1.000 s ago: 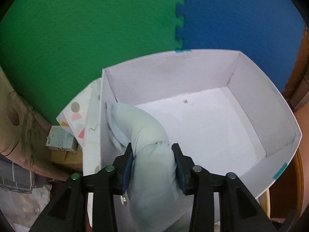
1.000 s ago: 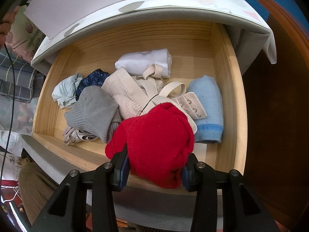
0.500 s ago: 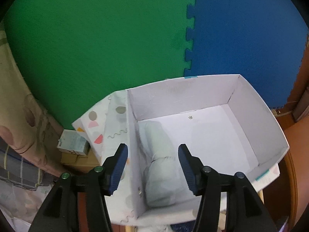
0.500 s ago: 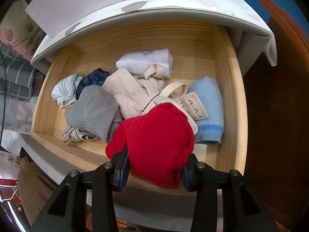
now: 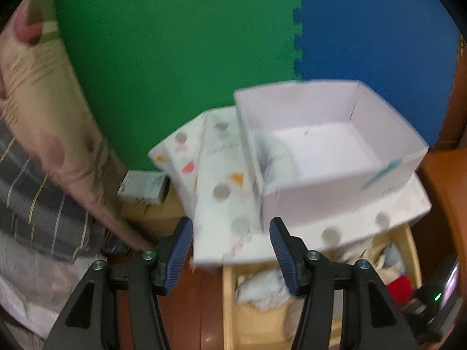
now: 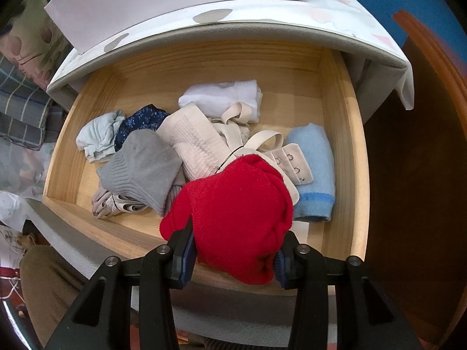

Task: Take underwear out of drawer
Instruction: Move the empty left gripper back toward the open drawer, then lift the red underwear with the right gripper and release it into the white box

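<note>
Pulled back and away from the white shoebox (image 5: 335,157), the left gripper (image 5: 230,250) now sees the box whole and farther off than half a second ago, when its fingers stood right over the near edge; the view is smeared by motion. A second ago it pinched the pale grey-green underwear (image 5: 280,160), which now lies inside the box against its left wall. Meanwhile the right gripper (image 6: 233,253) has kept its place over the drawer.

Both grippers point steeply downward, the right one more so. The left hangs above the spotted cloth (image 5: 221,175) covering the cabinet top on which the box stands, with the open drawer (image 5: 230,291) showing at the lower right of its view.

The wooden drawer (image 6: 338,134) is pulled out and holds a loose pile: a white folded piece (image 6: 224,99) at the back, a beige bra (image 6: 201,143) with hook strap in the middle, a grey knitted piece (image 6: 140,166) at front left, a light blue one (image 6: 315,172) on the right, a pale blue bundle (image 6: 99,134) and a dark blue patterned one (image 6: 140,119) at the left.

A red knitted garment (image 6: 236,215) bulges between the right gripper's blue pads, which press into it from both sides near the drawer's front edge.

The left gripper's jaws stand moderately apart, with nothing between them; they have just been opening, and the blue pads (image 5: 179,250) touch nothing.
</note>
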{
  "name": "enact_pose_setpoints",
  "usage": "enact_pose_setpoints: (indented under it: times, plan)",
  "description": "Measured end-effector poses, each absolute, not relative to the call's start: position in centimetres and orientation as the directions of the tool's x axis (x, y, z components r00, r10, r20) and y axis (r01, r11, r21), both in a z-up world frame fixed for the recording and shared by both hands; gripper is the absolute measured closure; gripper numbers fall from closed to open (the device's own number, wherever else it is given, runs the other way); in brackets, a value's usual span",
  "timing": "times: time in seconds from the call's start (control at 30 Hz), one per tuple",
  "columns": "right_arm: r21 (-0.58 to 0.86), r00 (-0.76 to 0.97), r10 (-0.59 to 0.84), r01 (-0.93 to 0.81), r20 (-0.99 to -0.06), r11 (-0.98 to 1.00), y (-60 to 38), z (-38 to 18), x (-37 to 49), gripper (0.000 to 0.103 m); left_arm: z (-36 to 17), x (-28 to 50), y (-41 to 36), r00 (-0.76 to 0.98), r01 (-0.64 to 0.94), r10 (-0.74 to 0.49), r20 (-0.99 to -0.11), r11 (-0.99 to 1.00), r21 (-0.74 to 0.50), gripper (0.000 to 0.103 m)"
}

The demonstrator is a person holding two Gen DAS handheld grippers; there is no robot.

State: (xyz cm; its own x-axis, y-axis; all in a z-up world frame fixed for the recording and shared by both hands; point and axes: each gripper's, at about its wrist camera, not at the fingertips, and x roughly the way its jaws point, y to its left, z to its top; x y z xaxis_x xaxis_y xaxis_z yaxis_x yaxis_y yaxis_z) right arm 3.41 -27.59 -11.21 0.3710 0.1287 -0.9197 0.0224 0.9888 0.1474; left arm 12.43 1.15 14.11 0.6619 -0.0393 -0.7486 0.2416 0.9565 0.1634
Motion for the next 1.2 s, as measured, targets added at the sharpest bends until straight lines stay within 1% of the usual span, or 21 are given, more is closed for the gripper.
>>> enact_pose_setpoints:
  times: [0.07,0.23,0.47,0.63,0.83,0.9,1.03,1.2]
  plan:
    - [0.147,0.373,0.129,0.02,-0.919,0.989,-27.7,-11.2,3.4,0.063,12.4,11.2,1.9,0.646,0.227,-0.028,-0.762,0.961,0.157,0.047]
    - [0.147,0.39,0.131,0.013,-0.912,0.989,-27.8,-10.9,3.1,0.064,7.2,9.0,3.4,0.552,0.176,-0.05,-0.832,0.983,0.058,0.047]
    - [0.153,0.421,0.135,0.007,-0.897,0.988,-28.0,-9.8,2.5,0.064,2.7,6.9,4.6,0.532,0.049,-0.04,-0.846,0.999,-0.016,0.047]
    - [0.153,0.424,0.131,0.02,-0.896,0.988,-28.3,-8.9,2.0,0.064,0.9,6.5,4.1,0.526,0.033,-0.001,-0.851,0.999,0.019,0.047]
    - [0.139,0.461,0.12,0.007,-0.879,0.99,-28.7,-6.0,1.6,0.064,-0.9,5.7,3.5,0.52,0.031,0.015,-0.854,0.999,0.036,0.047]
    - [0.129,0.482,0.111,0.004,-0.869,0.992,-29.0,-4.6,1.6,0.064,-1.0,5.6,3.3,0.517,0.036,0.023,-0.856,0.998,0.048,0.047]
    - [0.122,0.53,0.103,0.002,-0.842,0.992,-29.6,-1.2,1.9,0.064,-0.6,4.9,3.3,0.556,0.039,0.019,-0.831,0.998,0.048,0.047]
    - [0.112,0.61,0.092,-0.005,-0.787,0.994,-30.1,4.0,3.3,0.064,-0.6,4.9,2.9,0.566,0.048,0.038,-0.823,0.996,0.079,0.047]
